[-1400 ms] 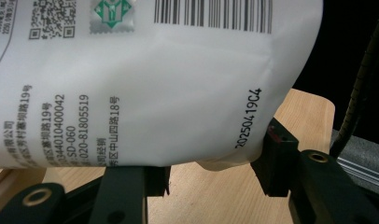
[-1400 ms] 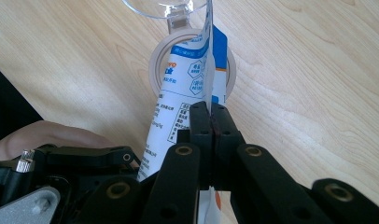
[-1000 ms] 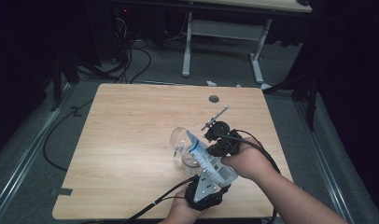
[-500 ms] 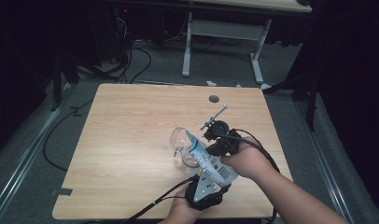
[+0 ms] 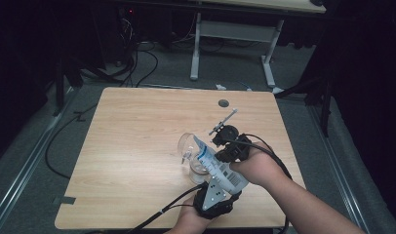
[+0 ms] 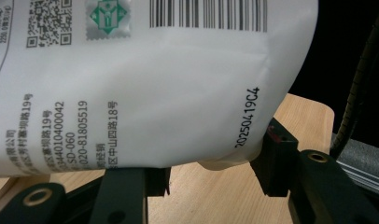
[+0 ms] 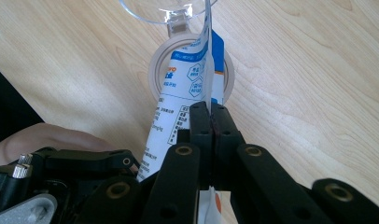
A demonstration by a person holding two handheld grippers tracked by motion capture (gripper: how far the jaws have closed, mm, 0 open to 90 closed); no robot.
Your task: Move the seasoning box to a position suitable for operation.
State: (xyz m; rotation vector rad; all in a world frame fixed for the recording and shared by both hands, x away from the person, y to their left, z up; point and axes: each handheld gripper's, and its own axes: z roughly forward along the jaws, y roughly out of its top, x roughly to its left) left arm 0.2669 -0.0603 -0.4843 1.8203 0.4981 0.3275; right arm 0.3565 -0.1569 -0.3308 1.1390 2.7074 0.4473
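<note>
A white pouch [image 6: 145, 84] spans the upper part of the left gripper view, printed with a barcode, QR codes, a green emblem, small text and a date code near its right edge. Its lower edge sits between the left gripper [image 6: 208, 179]'s two black fingers [image 6: 276, 161], which stand apart with a gap below it. The wooden table [image 6: 215, 196] lies beyond the fingers, with a black cable [image 6: 360, 88] right of them.

Both forearms enter at the tabletop's near edge, the right claw [image 7: 210, 122] clamped tight, the left claw [image 6: 204, 175] apparently parted wide, and both hands close together.
</note>
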